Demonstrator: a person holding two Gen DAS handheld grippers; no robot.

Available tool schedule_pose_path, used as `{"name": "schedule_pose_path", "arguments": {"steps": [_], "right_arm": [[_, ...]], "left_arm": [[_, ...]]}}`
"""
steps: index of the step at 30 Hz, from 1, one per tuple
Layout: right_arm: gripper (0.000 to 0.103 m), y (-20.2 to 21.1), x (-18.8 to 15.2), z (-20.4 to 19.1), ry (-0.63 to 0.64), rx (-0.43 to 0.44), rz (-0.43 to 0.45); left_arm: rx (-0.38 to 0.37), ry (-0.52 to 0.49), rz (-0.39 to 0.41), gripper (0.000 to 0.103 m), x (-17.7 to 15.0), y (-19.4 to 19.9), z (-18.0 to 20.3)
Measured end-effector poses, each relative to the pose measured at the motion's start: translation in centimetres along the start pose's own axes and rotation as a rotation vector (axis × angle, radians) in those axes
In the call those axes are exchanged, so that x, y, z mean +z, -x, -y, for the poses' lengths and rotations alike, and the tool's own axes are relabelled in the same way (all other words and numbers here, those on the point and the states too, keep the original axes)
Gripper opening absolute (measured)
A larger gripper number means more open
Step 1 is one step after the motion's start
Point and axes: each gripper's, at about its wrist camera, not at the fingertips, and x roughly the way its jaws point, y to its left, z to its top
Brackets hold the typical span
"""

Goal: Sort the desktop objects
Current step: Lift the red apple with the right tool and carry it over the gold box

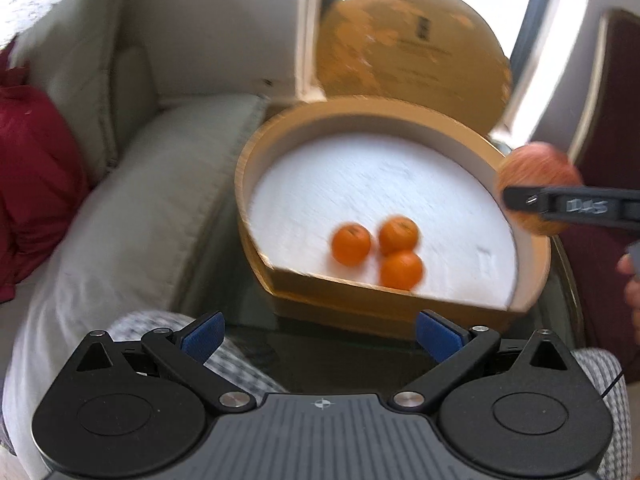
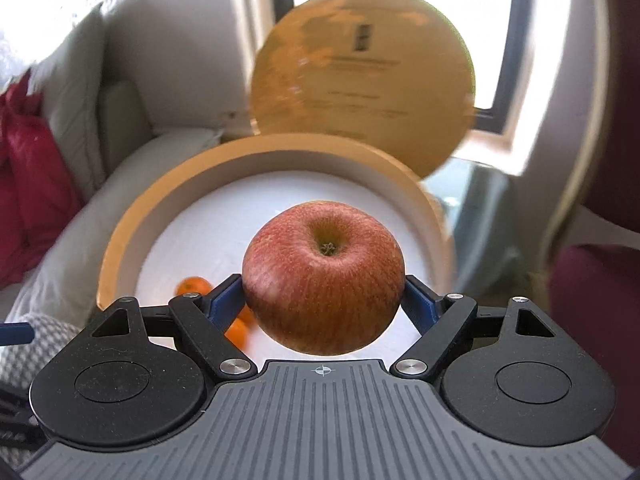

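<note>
A red apple (image 2: 324, 276) sits clamped between the blue pads of my right gripper (image 2: 324, 300), held in the air over a round tan box (image 2: 132, 220) with a white lining. The left wrist view shows the same apple (image 1: 536, 176) at the box's right rim (image 1: 492, 152), with a black finger (image 1: 560, 206) across it. Three small oranges (image 1: 352, 244) (image 1: 399, 235) (image 1: 401, 270) lie near the box's front wall. My left gripper (image 1: 320, 336) is open and holds nothing, just short of the box's front. In the right wrist view the oranges (image 2: 194, 286) are partly hidden behind my gripper.
The box's round tan lid (image 1: 416, 52) leans upright behind it against a window. The box stands on a dark glass table (image 1: 224, 288). A grey sofa (image 1: 132, 184) with a red cushion (image 1: 32, 176) lies to the left. A dark red chair (image 2: 592, 300) is on the right.
</note>
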Motion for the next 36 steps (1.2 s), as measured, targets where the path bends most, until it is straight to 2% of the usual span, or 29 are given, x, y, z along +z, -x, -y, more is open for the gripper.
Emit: {"name": "schedule_pose_path", "arguments": {"steps": [8,12,18,30,36], "right_arm": [[0.084,-8.6,2.4,-5.2,0.036,0.006,-0.05],[0.084,-12.0,3.1,-6.5,0.045,-0.015,-0.06],[0.084,-15.7,3.2,-7.6,0.054,-0.019,-0.118],[0.089,-15.6,2.4,-8.1,0.074,0.002,-0.162],[0.092,-11.2,3.3,-7.3,0.008,0.035,-0.089]], "left_arm": [[0.09,0.089,0.011,0.102,1.2,-1.8,-4.7],[0.097,0.13,-0.007,0.102,1.5,-2.8,-6.4],[0.075,0.141,-0.025,0.102,1.6,-3.7,-7.1],[0.069,0.132,-0.03,0.102,1.5,-3.5,-6.7],[0.081,0.112,-0.009,0.102,1.5,-1.8,-6.0]]}}
